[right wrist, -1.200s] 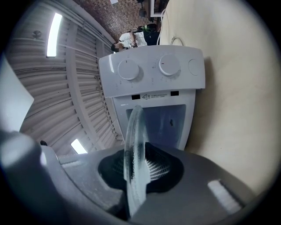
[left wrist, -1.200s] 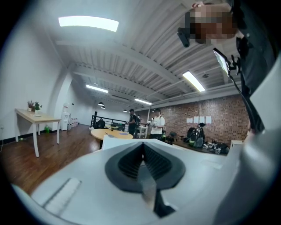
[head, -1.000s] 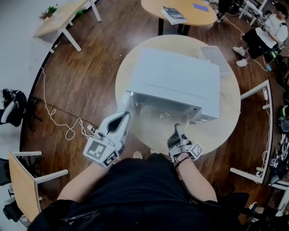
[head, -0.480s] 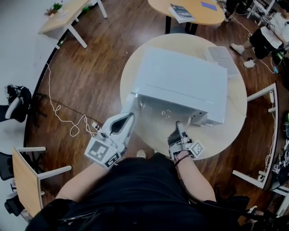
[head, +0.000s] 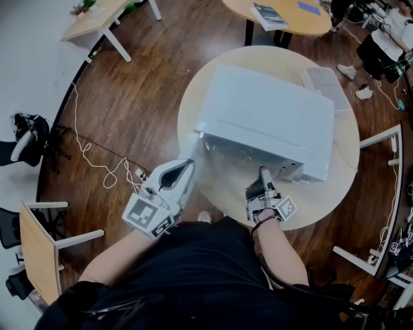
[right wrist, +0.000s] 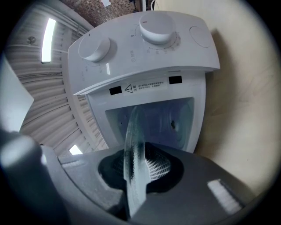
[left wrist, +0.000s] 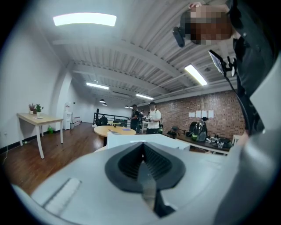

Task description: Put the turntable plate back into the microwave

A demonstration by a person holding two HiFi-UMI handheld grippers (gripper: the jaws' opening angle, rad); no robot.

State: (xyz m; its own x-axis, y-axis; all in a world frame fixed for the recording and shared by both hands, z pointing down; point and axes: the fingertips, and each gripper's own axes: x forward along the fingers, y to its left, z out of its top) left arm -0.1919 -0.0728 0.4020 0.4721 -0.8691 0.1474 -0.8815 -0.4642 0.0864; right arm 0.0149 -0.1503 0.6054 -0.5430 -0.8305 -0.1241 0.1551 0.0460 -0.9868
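Dark wood floor [head: 142,97], round table [head: 329,193], brick wall [left wrist: 219,103], ceiling strip lights [left wrist: 84,19]

Head view steeply down over microwave [head: 264,119]; right gripper view close, facing it.

From my station I count one microwave [head: 264,116], with two knobs [right wrist: 94,47] [right wrist: 157,27] on its panel, and one glass turntable plate [right wrist: 133,154]. There are two grippers: the left gripper [head: 187,165] and the right gripper [head: 263,173]. Wooden tabletops come to four: two round tabletops [head: 316,196] [head: 293,26] and two rectangular tabletops [head: 93,22] [head: 35,254]. I see one book [head: 270,16]. One seated person [head: 387,45] shows in the head view, and two standing people [left wrist: 134,116] [left wrist: 153,115] in the left gripper view.
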